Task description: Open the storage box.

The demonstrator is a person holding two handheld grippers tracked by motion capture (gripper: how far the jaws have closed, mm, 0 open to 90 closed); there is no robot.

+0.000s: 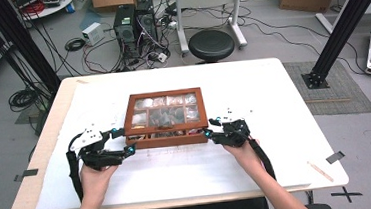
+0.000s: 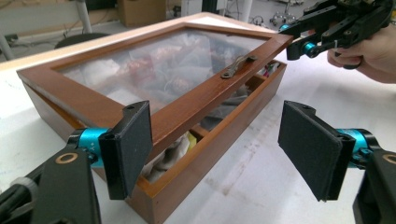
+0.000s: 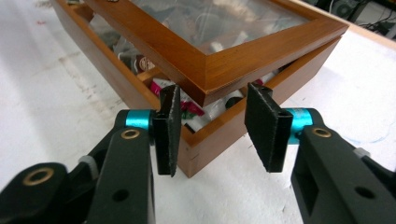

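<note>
1. We are working on one rectangular wooden box, brown and polished, sitting mid-table on a white sheet.
2. Its glass-paned lid is standing slightly raised over compartments holding crumpled packets.
3. Our right gripper is clamping the lid's corner.
4. Our left gripper is gaping, jaws apart.

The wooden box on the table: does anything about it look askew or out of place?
Yes. The glass-topped lid of the wooden box is not shut: its front edge is raised, leaving a gap through which packets show. The right gripper brackets the lid's front corner; the left gripper stands open at the other corner.
</note>
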